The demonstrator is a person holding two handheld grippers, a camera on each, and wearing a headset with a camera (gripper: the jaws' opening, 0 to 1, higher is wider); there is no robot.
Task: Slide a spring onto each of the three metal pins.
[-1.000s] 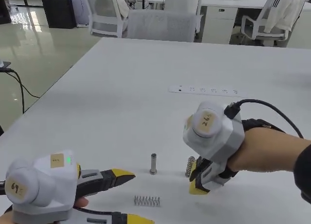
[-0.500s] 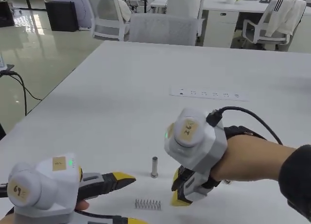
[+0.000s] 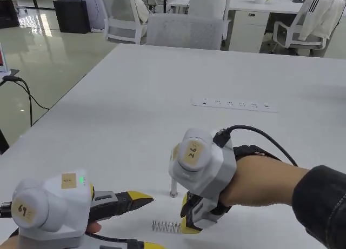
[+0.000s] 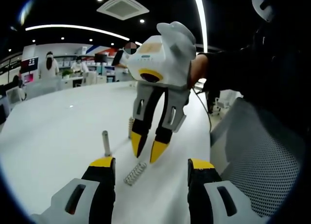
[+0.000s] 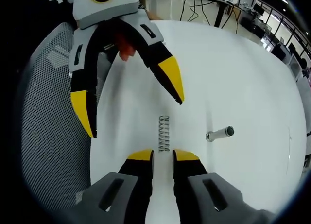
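Loose spring (image 5: 164, 133) laid flat, right gripper (image 5: 164, 156) held at its 6 o'clock end, jaws narrowly parted, metal pin (image 5: 219, 133) at 3 o'clock, left gripper (image 4: 151, 162) jaws spread wide

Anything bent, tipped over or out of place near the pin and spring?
Nothing stands out. The pin stands upright on the table, and the loose spring lies flat beside it, coils even, just ahead of the right gripper.

spring (image 5: 164, 132): bare coiled metal wire | pin (image 5: 219, 133): smooth grey metal | table (image 3: 135, 98): matt white
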